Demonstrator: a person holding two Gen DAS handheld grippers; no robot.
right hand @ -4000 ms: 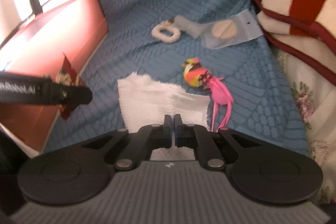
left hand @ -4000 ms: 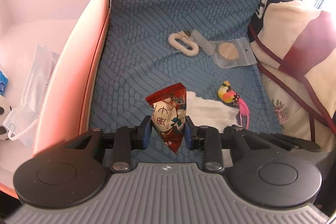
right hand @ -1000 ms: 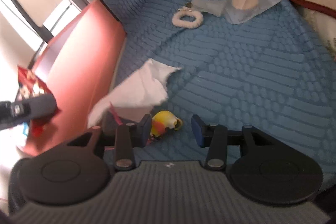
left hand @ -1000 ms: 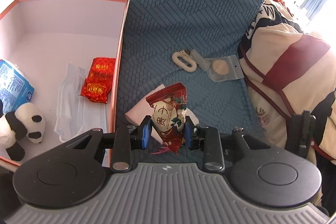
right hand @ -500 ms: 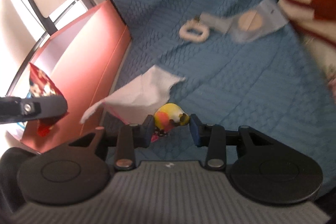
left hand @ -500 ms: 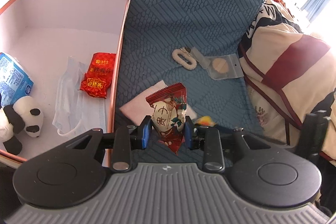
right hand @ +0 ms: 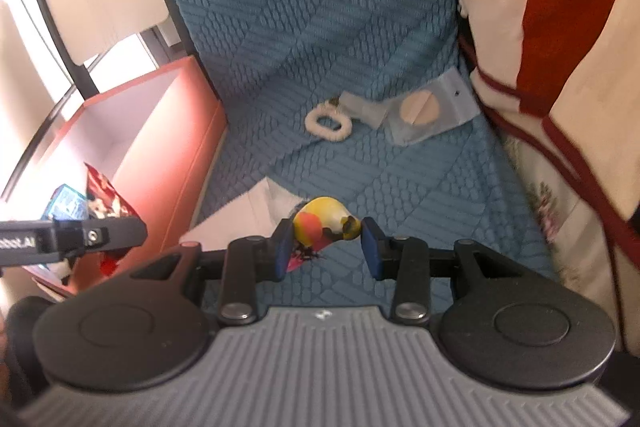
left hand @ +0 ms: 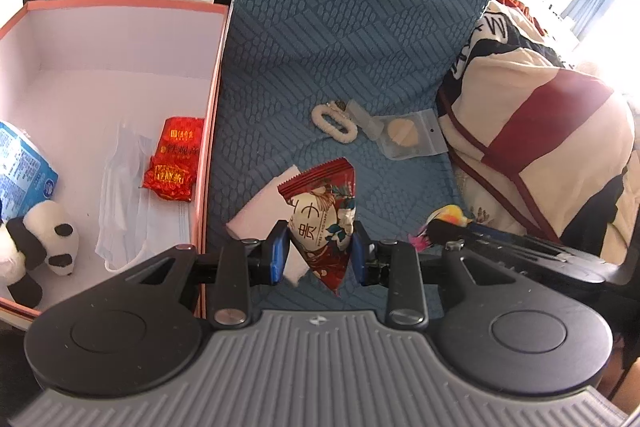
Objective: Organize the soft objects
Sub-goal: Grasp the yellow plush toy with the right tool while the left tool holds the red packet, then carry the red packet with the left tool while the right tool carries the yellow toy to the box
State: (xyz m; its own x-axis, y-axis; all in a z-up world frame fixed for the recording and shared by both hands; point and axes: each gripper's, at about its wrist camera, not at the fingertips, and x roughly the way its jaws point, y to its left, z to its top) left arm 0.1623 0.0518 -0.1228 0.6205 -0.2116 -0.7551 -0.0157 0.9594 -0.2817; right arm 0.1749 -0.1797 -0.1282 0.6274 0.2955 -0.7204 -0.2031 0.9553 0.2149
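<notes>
Red snack packet [left hand: 322, 227] clamped between the pads of the left gripper [left hand: 319, 253], held above the blue quilted cover [left hand: 360, 47] beside the pink box [left hand: 208, 131], toy bird [right hand: 326, 221] gripped in the right gripper [right hand: 325, 247], its jaws having just closed onto it, lifted over the white tissue [right hand: 248, 211], white hair tie [left hand: 334, 121] and clear pouch [left hand: 412, 139] lying further back on the cover.

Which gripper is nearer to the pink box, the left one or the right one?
Left. The left gripper, holding the red snack packet, is just beside the pink box wall. The right gripper, gripping the toy bird, is further out over the blue cover.
</notes>
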